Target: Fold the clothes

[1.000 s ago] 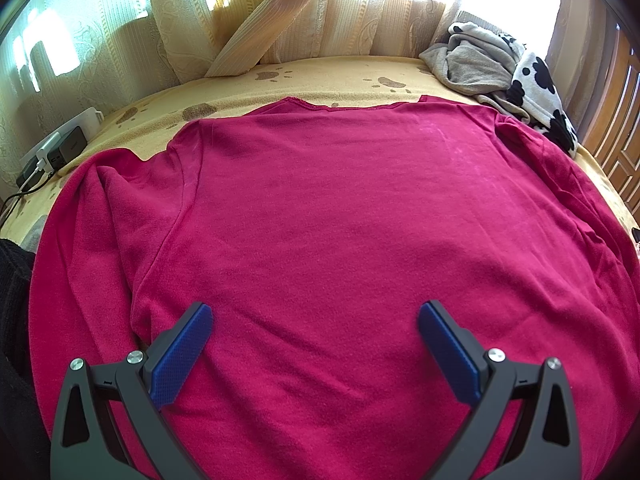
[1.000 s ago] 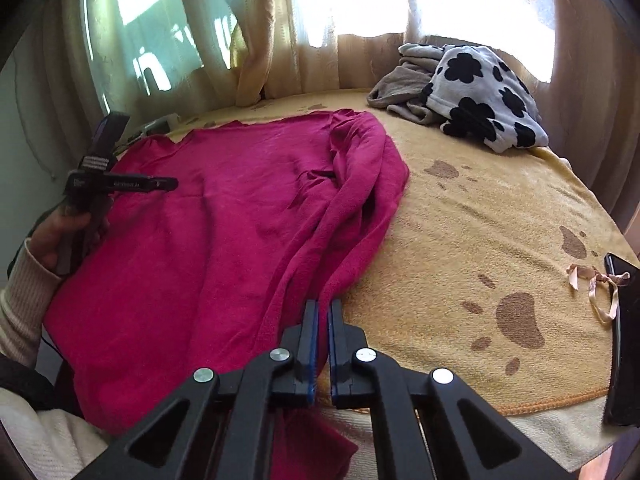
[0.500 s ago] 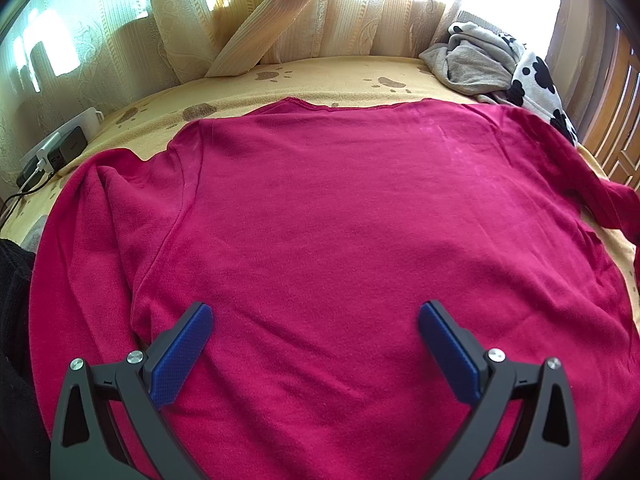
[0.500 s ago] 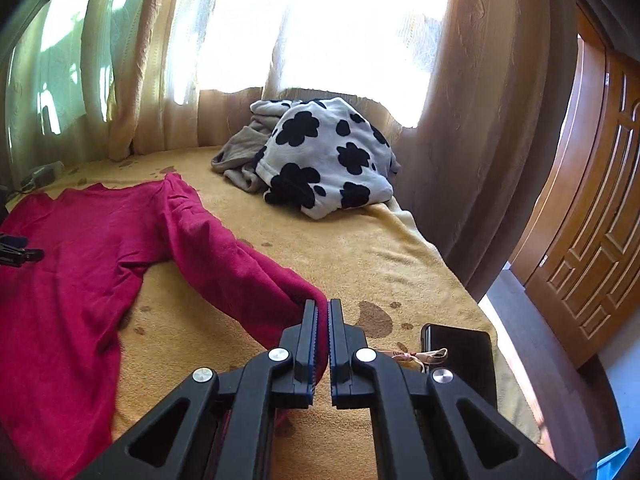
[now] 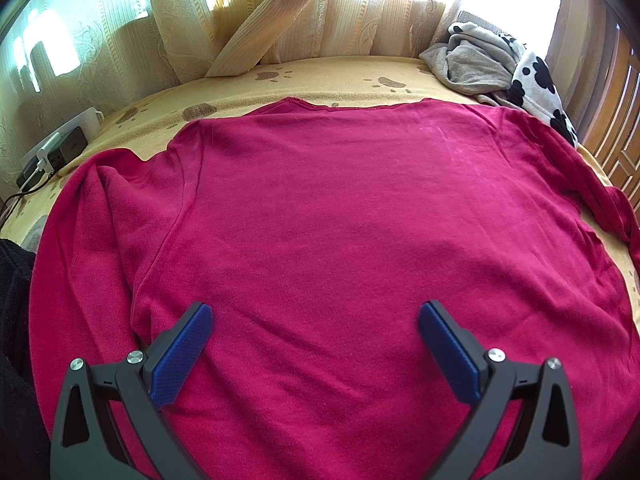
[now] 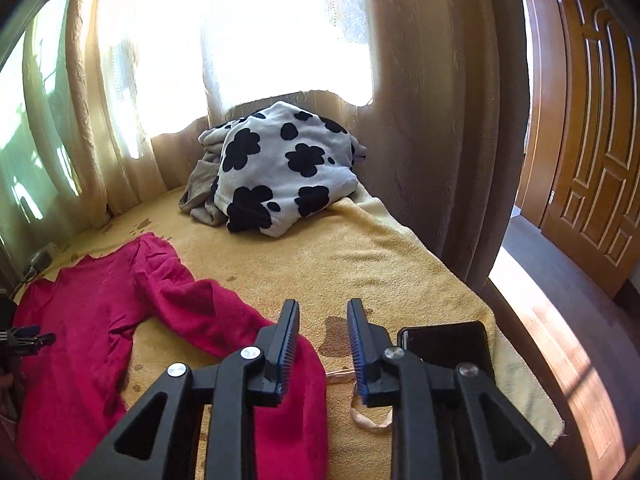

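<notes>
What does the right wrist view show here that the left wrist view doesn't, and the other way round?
Right wrist only: a dark phone and a pale ribbon on the blanket, the wooden floor, and the open right claw over the spread sleeve end.
Left wrist only: the shirt's whole torso and neckline, a charger block, and the open left claw.
Both: the magenta shirt, the paw-print blanket, the cow-print garment, the curtains and the wooden door.

No readable text, labels, numbers
</notes>
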Demonstrator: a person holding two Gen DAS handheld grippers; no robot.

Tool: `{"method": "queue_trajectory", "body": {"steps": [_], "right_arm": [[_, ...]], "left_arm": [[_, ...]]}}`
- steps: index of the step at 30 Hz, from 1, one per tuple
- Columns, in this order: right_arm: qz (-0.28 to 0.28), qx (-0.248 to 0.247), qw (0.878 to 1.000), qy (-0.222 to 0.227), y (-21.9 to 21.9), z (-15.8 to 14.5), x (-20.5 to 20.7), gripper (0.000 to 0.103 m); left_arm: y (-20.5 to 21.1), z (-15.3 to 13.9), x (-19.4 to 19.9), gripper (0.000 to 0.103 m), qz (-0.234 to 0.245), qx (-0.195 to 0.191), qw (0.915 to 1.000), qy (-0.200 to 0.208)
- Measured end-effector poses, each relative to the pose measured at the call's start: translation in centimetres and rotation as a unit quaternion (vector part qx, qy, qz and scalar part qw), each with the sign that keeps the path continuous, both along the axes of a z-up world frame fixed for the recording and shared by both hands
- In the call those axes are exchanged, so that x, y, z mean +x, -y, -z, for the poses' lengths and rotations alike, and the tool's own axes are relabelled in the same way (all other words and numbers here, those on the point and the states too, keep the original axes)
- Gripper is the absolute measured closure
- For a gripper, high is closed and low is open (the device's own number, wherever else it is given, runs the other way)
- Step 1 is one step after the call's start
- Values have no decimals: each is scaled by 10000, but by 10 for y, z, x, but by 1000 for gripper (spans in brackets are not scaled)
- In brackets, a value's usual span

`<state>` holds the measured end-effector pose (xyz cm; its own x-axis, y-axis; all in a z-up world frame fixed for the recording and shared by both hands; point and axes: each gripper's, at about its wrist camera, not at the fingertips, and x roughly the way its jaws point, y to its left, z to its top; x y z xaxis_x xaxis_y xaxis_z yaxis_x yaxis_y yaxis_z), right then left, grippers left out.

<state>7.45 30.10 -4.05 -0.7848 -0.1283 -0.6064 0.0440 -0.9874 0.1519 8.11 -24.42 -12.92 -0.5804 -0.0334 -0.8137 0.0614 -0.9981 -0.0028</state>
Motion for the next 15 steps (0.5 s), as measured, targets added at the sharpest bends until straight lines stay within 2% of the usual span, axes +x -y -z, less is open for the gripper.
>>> {"method": "queue_trajectory", "body": {"steps": [1, 3, 7, 12, 15], "right_arm": [[27, -118, 9999, -78, -5, -3, 7, 49], [-146, -153, 9996, -211, -6, -7, 27, 46], [-852, 714, 9938, -96, 25, 6, 72, 46], [-1718, 1784, 9688, 50, 65, 22, 129, 46], [-1940, 2007, 9602, 99, 77, 34, 138, 46]], "left_arm": [[0, 0, 0, 0, 0, 0, 10000, 0], [0, 0, 0, 0, 0, -1, 10000, 0], [0, 0, 0, 0, 1, 0, 10000, -1], [0, 0, 0, 0, 1, -2, 10000, -1], [0, 0, 0, 0, 1, -4, 10000, -1]]}}
